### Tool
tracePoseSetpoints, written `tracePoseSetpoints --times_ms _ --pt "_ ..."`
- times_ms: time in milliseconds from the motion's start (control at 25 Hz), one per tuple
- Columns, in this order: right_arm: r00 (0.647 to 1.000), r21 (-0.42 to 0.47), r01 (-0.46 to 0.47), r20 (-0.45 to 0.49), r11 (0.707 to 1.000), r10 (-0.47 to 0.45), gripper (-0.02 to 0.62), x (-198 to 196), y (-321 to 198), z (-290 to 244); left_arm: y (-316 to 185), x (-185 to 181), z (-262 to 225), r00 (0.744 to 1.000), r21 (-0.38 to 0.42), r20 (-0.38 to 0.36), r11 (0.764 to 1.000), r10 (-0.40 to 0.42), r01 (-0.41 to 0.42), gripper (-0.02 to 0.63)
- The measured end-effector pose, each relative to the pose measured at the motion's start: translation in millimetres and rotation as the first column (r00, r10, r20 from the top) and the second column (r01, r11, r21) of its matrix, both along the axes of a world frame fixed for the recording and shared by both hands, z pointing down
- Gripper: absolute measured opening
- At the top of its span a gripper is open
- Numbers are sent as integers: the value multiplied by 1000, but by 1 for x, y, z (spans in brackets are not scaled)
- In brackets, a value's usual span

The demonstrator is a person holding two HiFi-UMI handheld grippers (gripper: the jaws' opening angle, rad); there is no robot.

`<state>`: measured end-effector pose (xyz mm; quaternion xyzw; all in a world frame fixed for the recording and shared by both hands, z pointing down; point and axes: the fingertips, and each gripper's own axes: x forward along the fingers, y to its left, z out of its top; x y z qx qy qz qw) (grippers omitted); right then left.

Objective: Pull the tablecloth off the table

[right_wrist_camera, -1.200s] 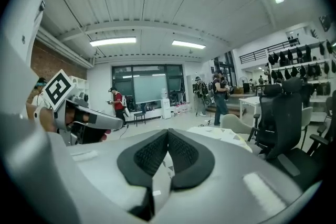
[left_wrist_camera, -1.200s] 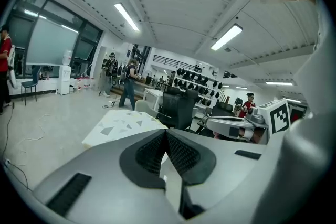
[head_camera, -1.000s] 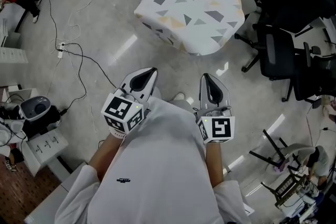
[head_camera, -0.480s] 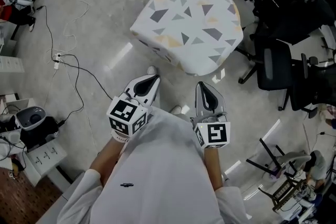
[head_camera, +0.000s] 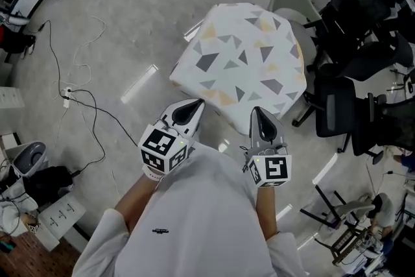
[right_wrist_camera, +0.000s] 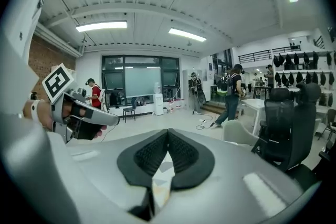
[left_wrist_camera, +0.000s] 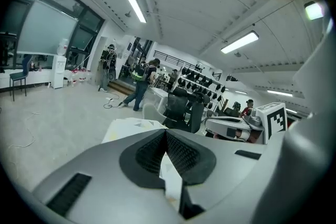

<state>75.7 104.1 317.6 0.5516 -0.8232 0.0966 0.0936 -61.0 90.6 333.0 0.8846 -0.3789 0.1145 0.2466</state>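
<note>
Since the earlier frame the covered bench has come lower in the head view and now lies just ahead of both gripper tips: the person has closed in on it. The left gripper [head_camera: 193, 106] and right gripper [head_camera: 257, 115] sit side by side in front of the body. Each has its jaws clenched tip to tip with nothing between the pads, and neither touches the cloth.

The tablecloth [head_camera: 243, 55] lies fully on the bench, draped over every visible edge, so the bench itself is hidden. The step in hand appears to be the approach; the grasp is not yet begun.

Recommended procedure:
- Release both jaws before reaching the near hem.
- Take the hanging edge at two points well apart, one per gripper, pinching a fold rather than a single layer.
- Pull low and toward the body, both sides together, so the cloth slides and does not bunch on the far corners.
- When stepping back, keep clear of the office chairs [head_camera: 340, 113] at the right and the cable [head_camera: 84, 107] on the floor [head_camera: 130, 10] at the left.

The cloth is a thin, pliant white sheet printed with grey and pale yellow triangles. It lies flat on top and falls into soft, rounded corners. The jaw pads are dark with a fine grid texture, likely to hold fabric well. The floor is smooth and glossy.
</note>
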Motion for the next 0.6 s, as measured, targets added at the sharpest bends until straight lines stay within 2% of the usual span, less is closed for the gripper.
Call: tracePoseSetpoints --times_ms 240,600 --pt "1000 -3 -18 -22 1000 17 11 -25 -66 -6 -63 -24 0 998 2 1 998 56 -56 6" --pt "999 -37 10 -41 999 -11 11 -15 -107 1 -107 -13 2 999 -17 -17 999 48 -49 6"
